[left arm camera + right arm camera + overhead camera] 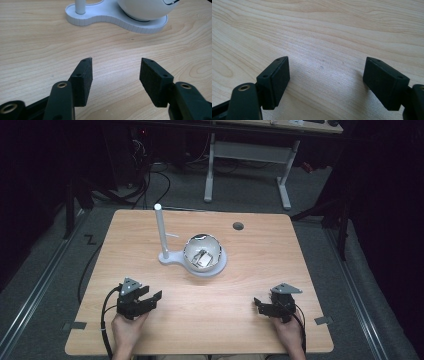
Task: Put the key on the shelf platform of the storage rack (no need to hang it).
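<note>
A white stand [172,257] with an upright post [161,230] sits at the middle of the wooden table [250,245]. A round white bowl [202,252] rests on its wide end, with a pale object inside that I cannot identify. My left gripper [150,296] stands open near the front left, low over the wood, pointing toward the stand [105,15] and the bowl [147,8]. My right gripper [260,304] stands open at the front right, nothing between its jaws. In the gripper views the left gripper [115,62] and right gripper [325,62] hold nothing.
A small round hole [238,226] is set in the table near the far edge. Beyond the table stands a white desk frame [245,165] amid floor cables. Bare wood lies between the grippers and the stand.
</note>
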{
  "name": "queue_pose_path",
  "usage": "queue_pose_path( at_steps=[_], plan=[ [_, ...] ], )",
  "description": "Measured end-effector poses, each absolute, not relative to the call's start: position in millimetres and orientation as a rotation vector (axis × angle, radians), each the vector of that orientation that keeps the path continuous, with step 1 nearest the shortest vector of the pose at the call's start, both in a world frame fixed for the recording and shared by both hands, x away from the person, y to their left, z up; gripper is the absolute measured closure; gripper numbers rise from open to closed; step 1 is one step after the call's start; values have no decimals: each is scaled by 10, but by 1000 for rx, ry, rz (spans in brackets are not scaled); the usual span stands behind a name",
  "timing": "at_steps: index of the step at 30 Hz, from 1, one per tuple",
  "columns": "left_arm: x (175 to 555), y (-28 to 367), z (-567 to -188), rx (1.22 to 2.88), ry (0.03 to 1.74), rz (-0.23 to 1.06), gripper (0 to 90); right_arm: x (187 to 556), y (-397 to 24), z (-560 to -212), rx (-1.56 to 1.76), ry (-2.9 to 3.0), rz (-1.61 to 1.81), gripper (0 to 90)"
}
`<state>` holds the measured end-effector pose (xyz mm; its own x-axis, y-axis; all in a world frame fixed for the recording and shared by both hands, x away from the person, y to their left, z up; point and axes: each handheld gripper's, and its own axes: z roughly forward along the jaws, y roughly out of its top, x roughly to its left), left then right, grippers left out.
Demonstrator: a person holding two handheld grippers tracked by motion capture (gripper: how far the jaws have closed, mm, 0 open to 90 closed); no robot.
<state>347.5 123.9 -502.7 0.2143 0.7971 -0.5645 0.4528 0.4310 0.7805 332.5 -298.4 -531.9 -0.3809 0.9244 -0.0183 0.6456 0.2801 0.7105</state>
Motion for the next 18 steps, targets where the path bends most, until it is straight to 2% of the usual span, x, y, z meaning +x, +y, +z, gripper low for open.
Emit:
queue_pose_path(
  at_steps=[18],
  plan=[
    [3496,1097,-5217,1237,1430,343,444,3325,-2984,-5319,1411,2125,871,218]
  ],
)
